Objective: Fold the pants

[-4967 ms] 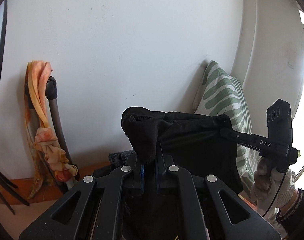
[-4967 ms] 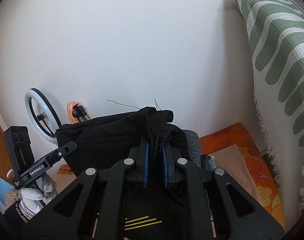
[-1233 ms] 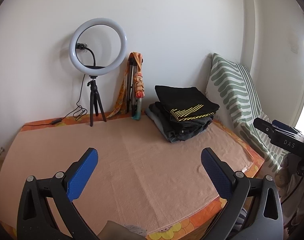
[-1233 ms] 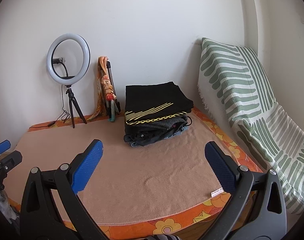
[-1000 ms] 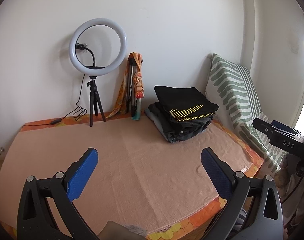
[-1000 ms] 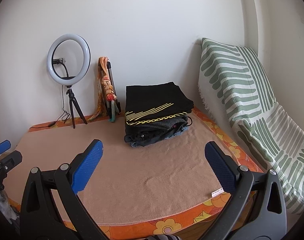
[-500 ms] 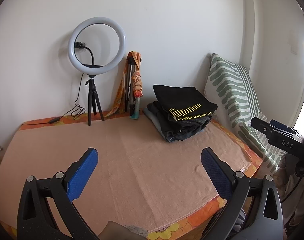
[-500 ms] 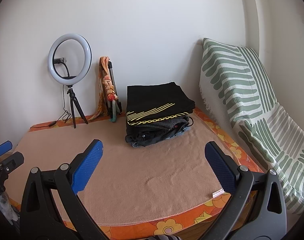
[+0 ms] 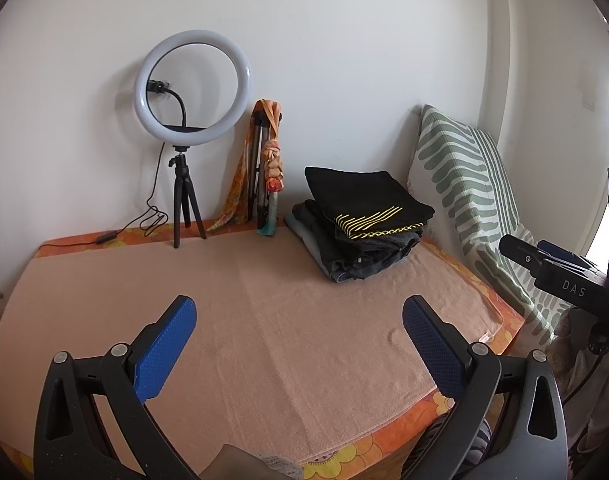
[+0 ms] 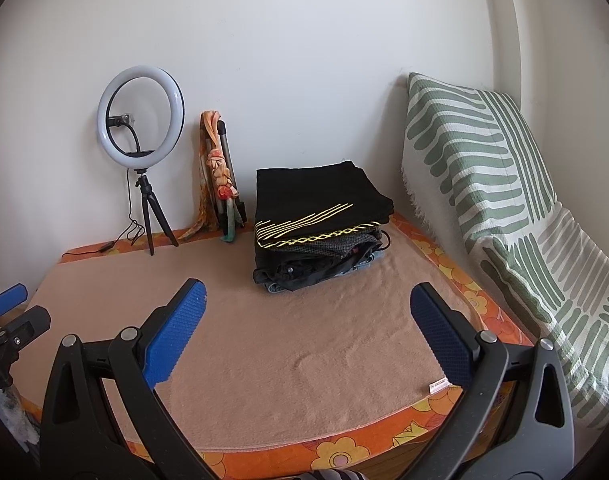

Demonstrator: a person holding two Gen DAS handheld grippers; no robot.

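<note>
The left gripper point(image 9: 298, 336) has its two blue-padded fingers point(image 9: 164, 346) spread wide, released and holding nothing; they hover above the near edge of the peach-coloured towel point(image 9: 272, 320) without touching it. The right gripper point(image 10: 304, 330) is the same: its textured blue fingers point(image 10: 174, 332) stand far apart, empty, over the towel's near half.

The folded black pants with yellow stripes point(image 10: 316, 204) lie on top of a stack of folded dark and denim garments point(image 10: 320, 266) at the far side of the towel, close to the white wall. From the right gripper the stack sits straight ahead, well beyond the fingertips and between their lines. From the left gripper the pants point(image 9: 368, 200) lie ahead and to the right, well apart from both fingers.

The towel covers a surface with an orange flowered cover point(image 10: 344, 452). Left of the stack stand a folded tripod wrapped in an orange patterned scarf point(image 10: 220, 184) and a white ring light on a small black tripod point(image 10: 140, 120). A green-and-white striped throw point(image 10: 504, 200) drapes along the right side.

In the left wrist view the right gripper's black body is cut off at the right edge; in the right wrist view only a blue tip and black frame of the left gripper show at the left edge. The lower garments in the stack are hard to tell apart.
</note>
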